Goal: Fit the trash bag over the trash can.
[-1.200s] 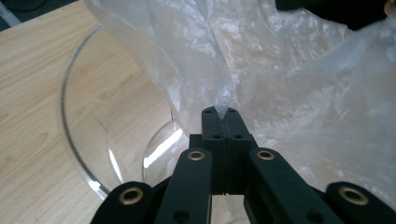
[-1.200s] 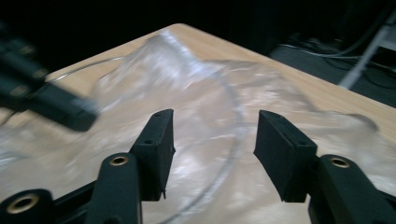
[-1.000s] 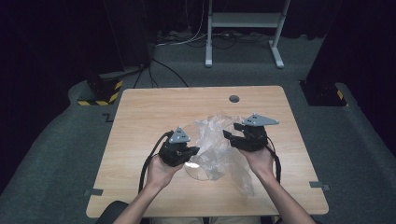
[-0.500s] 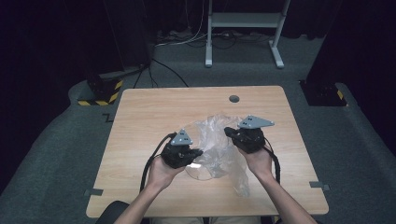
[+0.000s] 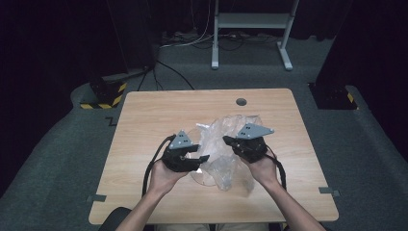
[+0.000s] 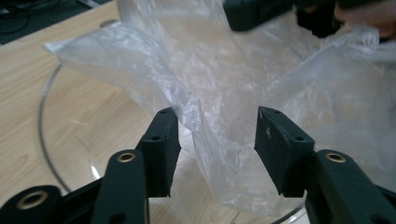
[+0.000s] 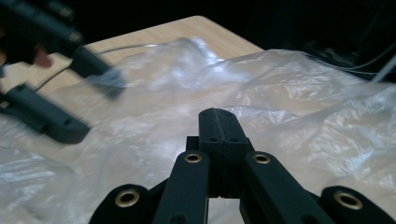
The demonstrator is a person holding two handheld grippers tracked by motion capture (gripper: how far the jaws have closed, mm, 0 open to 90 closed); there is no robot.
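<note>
1. One wooden tabletop [image 5: 144,120] carries everything; a small round hole [image 5: 241,102] sits near its far edge.
2. Clear plastic bag [image 5: 226,144], crumpled, lies mid-tabletop between the two hands, spreading toward the near edge on the right side. It drapes partly over a round clear glass dish [image 6: 46,116], whose rim shows under the film in the left gripper view.
3. Left hand [image 5: 161,178] holds the left gripper [image 6: 212,135] at the bag's left edge, pointing right into it. Its fingers [image 6: 161,149] are spread and have just been opening. A fold of bag hangs in the gap btwn them, brushing the left-hand pad, clear of the right-hand one; nothing is pinched.
4. Right hand [image 5: 264,168] holds the right gripper [image 7: 218,122] at the bag's right side, w/ grey plate on top. In the right gripper view its fingers [image 7: 210,135] are pressed together, tips lying against the film. Can't tell whether any film is caught btwn the pads.
5. Seen from the high view, the grippers face each other, near but apart, w/ the bag's raised middle between them.
</note>
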